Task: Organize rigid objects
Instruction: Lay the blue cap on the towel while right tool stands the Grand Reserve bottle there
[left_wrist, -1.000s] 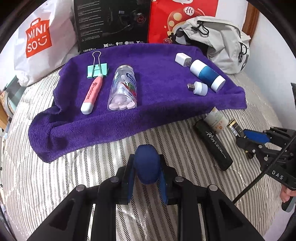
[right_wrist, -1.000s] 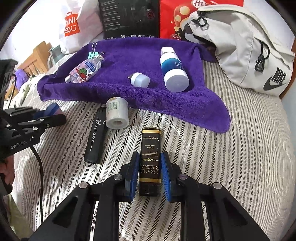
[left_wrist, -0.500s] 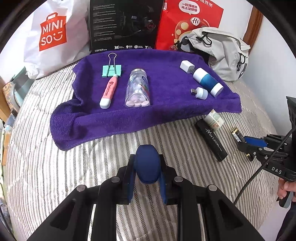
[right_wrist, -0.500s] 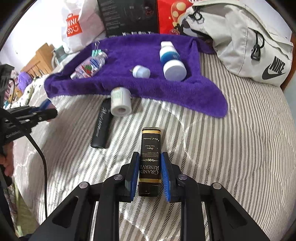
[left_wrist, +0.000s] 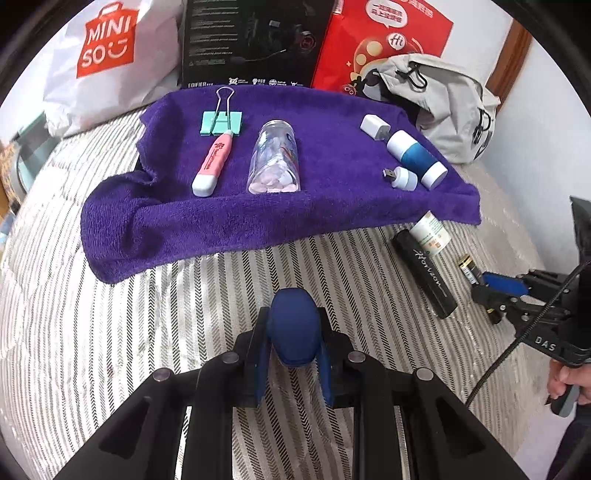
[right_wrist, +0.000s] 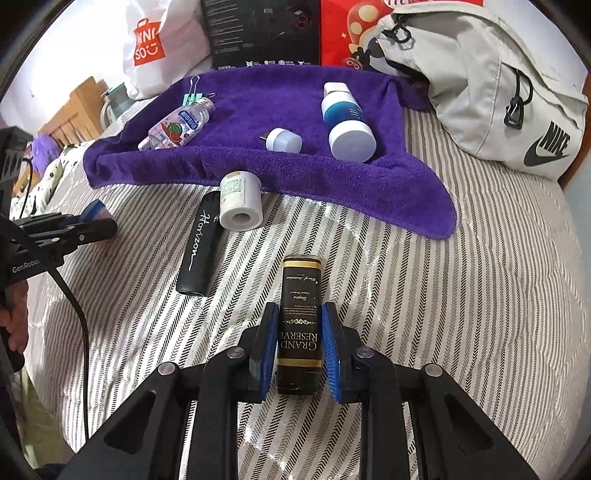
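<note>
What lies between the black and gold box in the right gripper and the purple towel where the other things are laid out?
Nothing visible does. The black and gold box, clamped in the right gripper, faces bare striped bedding up to the purple towel. The white bottle and black Horizon case lie off to the left.

A: What's hard to see?
B: The black box (left_wrist: 255, 40) at twelve o'clock is cut off on top; its small words are too tiny to read.
A: And the grey bag (right_wrist: 491, 85)?
B: Its far side is hidden.
</note>
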